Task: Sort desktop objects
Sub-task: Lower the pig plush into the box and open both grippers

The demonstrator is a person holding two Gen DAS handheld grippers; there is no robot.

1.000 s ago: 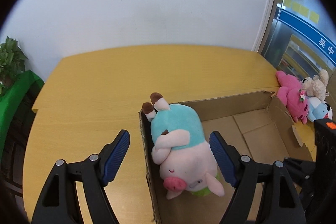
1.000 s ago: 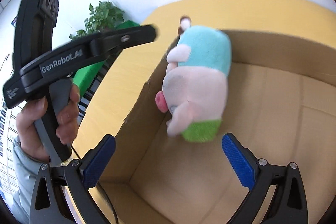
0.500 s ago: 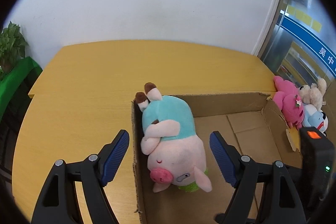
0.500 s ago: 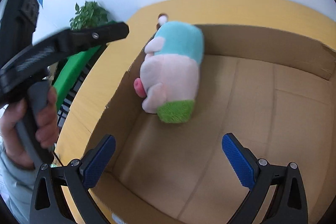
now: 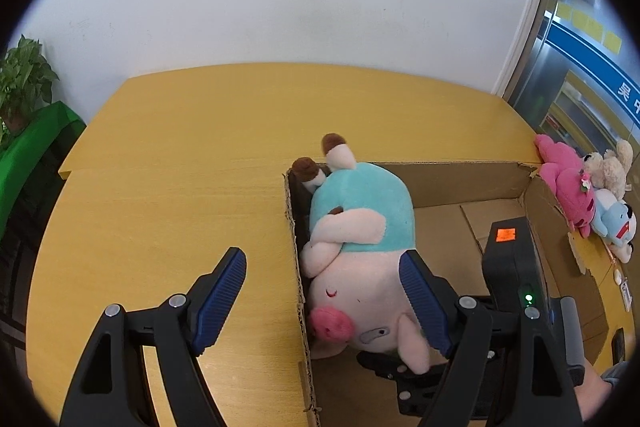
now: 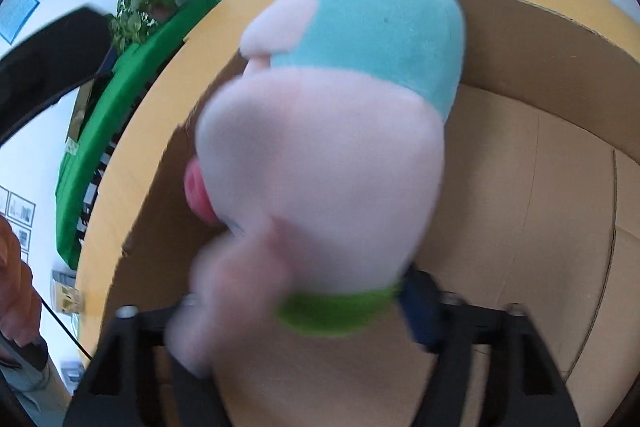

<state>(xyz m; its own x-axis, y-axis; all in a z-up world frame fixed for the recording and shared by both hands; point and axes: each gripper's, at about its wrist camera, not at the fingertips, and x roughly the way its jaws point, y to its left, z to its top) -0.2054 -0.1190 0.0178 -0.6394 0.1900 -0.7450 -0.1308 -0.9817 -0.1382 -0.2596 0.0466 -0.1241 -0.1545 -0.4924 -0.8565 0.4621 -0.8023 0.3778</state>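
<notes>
writing: white characters on a blue sign (image 5: 626, 95), right edge, too cut off to read
left gripper (image 5: 320, 297): fingers wide open, straddling the box wall (image 5: 298, 267), gripping nothing
right gripper (image 6: 304, 311): fingers closing round the plush pig (image 6: 328, 167), contact too blurred to call

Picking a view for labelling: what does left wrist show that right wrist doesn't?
Left wrist only: the pile of plush toys beyond the box's far wall, and the left claw, open, straddling the box's near wall. Right wrist only: the pig's green patch, with the right claw closing around it. Both: pig plush, cardboard box, yellow table, potted plant.
</notes>
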